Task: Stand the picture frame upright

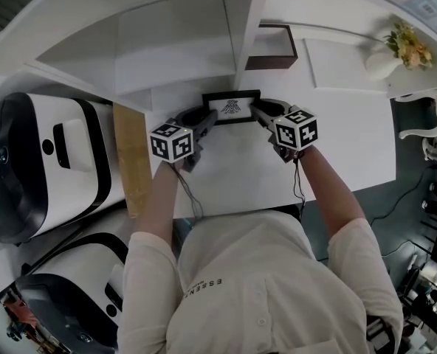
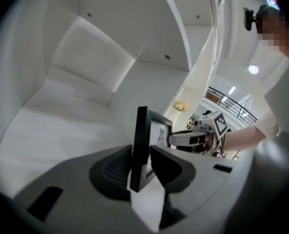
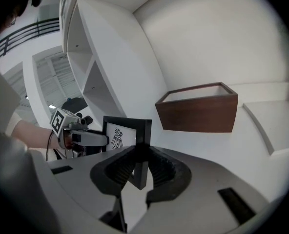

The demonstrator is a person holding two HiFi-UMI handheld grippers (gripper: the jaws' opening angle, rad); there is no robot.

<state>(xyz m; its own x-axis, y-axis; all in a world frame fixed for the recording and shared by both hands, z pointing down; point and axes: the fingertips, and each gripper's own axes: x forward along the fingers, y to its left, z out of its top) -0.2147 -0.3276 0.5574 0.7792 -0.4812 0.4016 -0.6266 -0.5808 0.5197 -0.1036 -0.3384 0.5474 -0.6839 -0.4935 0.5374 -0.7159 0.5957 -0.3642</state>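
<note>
Head view first: we see the picture frame (image 1: 232, 107) on its long edge over the white tabletop (image 1: 233, 164), its print facing us, in front of the shelf divider and near the brown box (image 1: 274, 46); the left gripper (image 1: 212, 116) meets its left end and the right gripper (image 1: 255, 110) its right end; a vase of flowers (image 1: 396, 54) stands well apart at the far right.

Left gripper view next: the picture frame (image 2: 143, 145) stands edge-on and slightly tilted between the jaws of the left gripper (image 2: 143, 156); both pads lie against its faces as far as we can see; the right gripper (image 2: 173, 139) shows at the far end.

Right gripper view last: the right gripper (image 3: 138, 162) pinches the near upright of the picture frame (image 3: 127, 130) between its ribbed pads; the left gripper (image 3: 103, 139) shows at the other end; the brown box (image 3: 198, 108) sits behind; we cannot tell whether the lower edge touches the tabletop.
</note>
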